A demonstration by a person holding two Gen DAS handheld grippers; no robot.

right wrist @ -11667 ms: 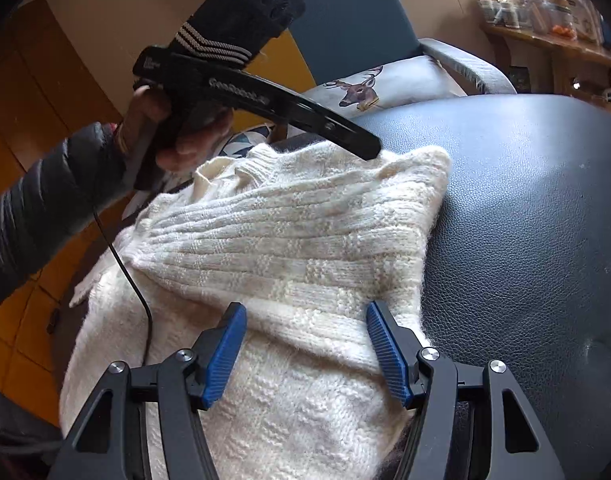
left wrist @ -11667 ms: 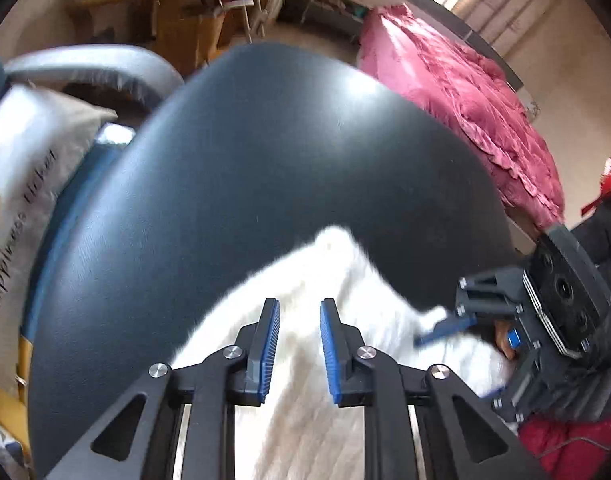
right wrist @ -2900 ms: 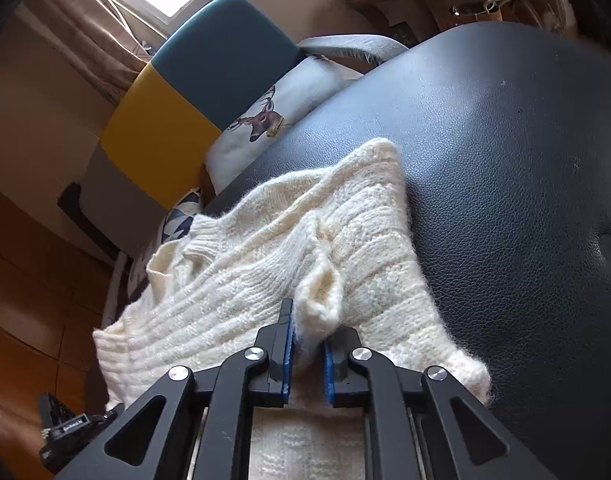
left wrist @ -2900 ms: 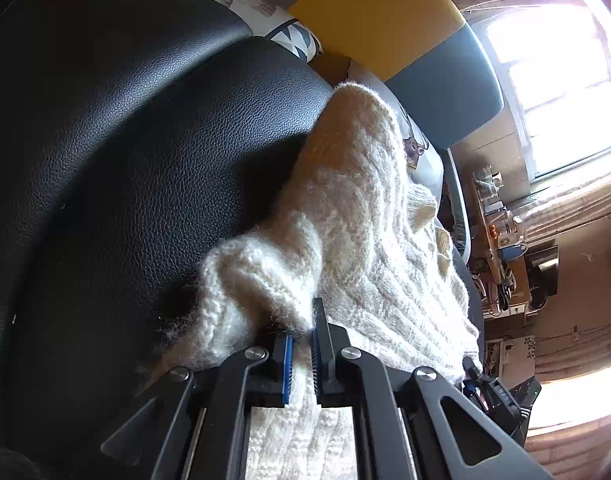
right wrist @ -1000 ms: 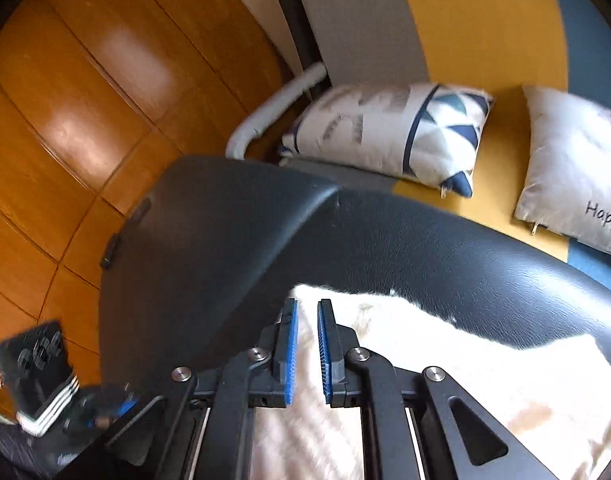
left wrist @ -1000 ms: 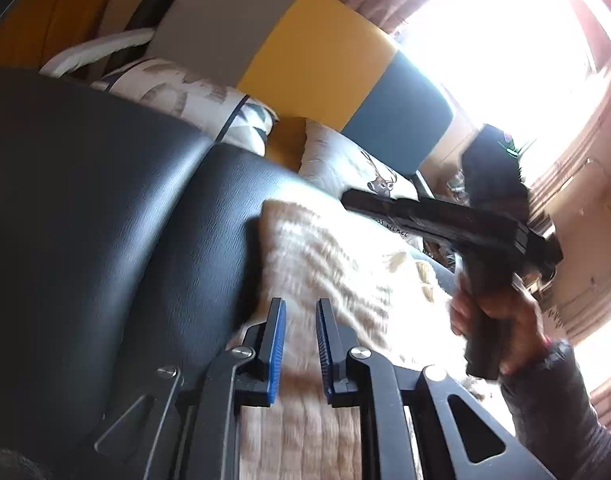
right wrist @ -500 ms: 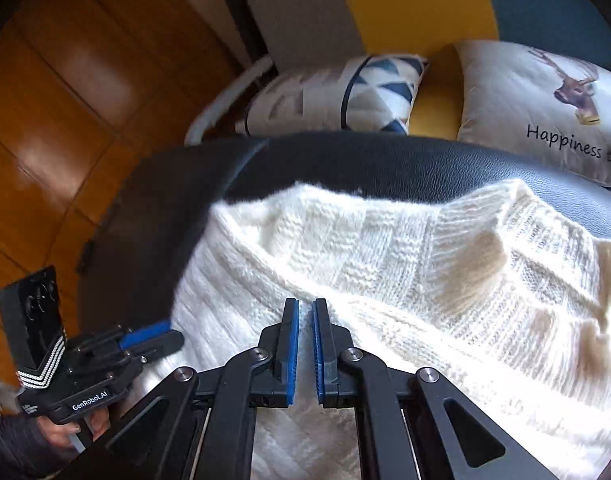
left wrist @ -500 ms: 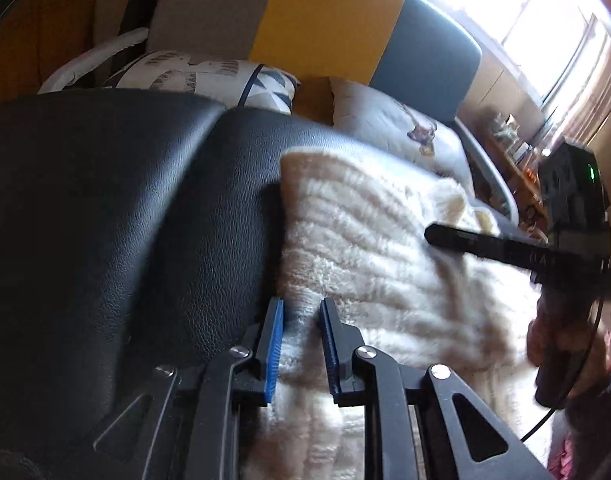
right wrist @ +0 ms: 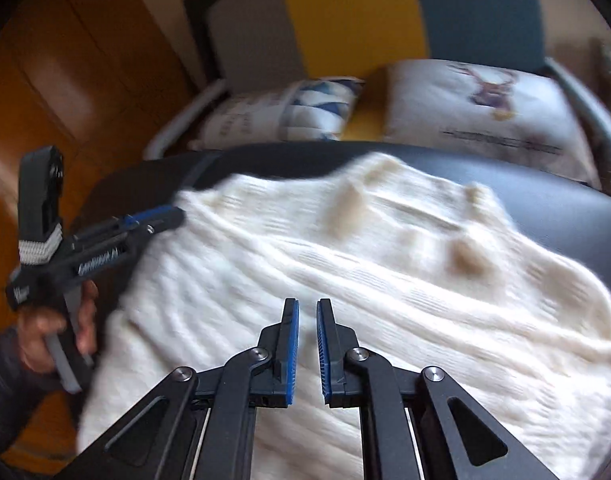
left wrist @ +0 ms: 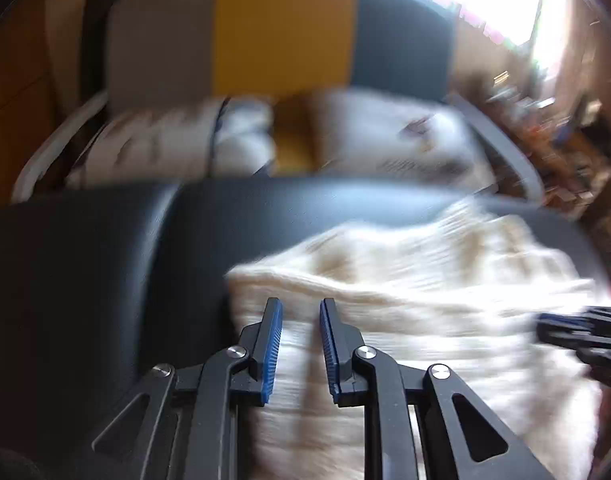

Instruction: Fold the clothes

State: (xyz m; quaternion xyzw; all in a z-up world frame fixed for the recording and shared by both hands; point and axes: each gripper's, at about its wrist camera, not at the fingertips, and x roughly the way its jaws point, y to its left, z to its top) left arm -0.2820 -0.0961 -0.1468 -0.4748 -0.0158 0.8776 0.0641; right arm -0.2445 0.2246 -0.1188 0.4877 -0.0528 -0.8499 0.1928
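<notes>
Both wrist cams sit low and close over the cream sweater (left wrist: pixel 405 300) (right wrist: pixel 345 272), facing the sofa backrest (left wrist: pixel 281 28) (right wrist: pixel 353 16) up top.

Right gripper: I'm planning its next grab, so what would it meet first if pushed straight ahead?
Most likely the cream sweater lying on the black seat: the right gripper, jaws slightly parted, points across it. Blur makes depth uncertain.

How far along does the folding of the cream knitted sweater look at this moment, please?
Partly done: the cream knitted sweater lies on the black leather seat with a layer doubled over, a fold ridge running across it. Nothing is in hand: the left gripper and right gripper hover open above it. Further folds and squaring up probably remain.
</notes>
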